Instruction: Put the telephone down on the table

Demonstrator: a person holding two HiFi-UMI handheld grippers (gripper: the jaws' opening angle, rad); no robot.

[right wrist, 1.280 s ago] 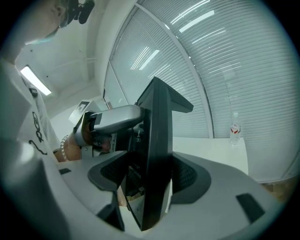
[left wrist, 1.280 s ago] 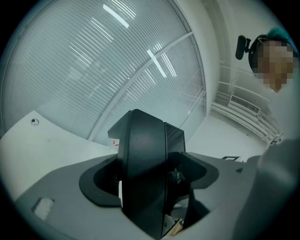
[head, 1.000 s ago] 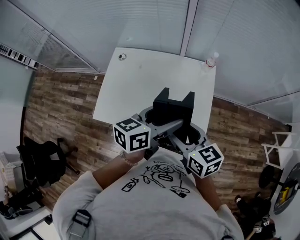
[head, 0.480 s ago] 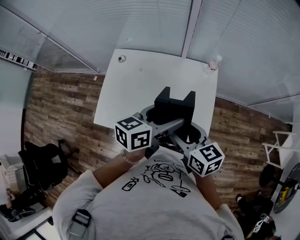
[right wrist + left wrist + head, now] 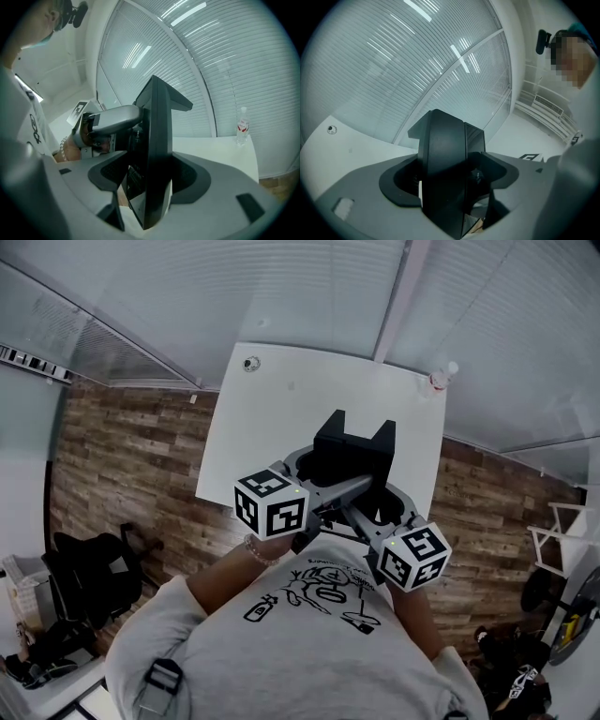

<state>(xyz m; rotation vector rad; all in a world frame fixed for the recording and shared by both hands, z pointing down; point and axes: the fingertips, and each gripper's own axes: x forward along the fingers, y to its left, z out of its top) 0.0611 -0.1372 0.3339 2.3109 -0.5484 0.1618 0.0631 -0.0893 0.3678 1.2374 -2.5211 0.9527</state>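
So the telephone (image 5: 352,451) is a chunky matte-black thing, all hard angles. From the head view its top edge has a square notch with two corners sticking up either side, kind of like a cradle. It's held in front of the person's chest, over the near end of the white table (image 5: 281,418), pinched from both sides. The left gripper (image 5: 452,187) has its fingers closed tight on it: in the left gripper view the phone stands upright like a thick slab filling the gap, with a rounded dull face on the left and a shinier flat panel on the right. The right gripper (image 5: 152,183) is clamped on it too, and in the right gripper view the phone is nearly edge-on, a thin dark blade with a little ledge jutting out at the top. I honestly can't tell if the bottom of it touches the tabletop or is just above it. The same view shows the other gripper just beside the phone, with a hand (image 5: 70,147) wearing a beaded bracelet (image 5: 60,146) behind it. Off at the table's far right corner there's a water bottle (image 5: 441,379), well away from everything. Wood-look floor (image 5: 122,456) runs on both sides, and a black office chair (image 5: 89,568) sits at lower left.
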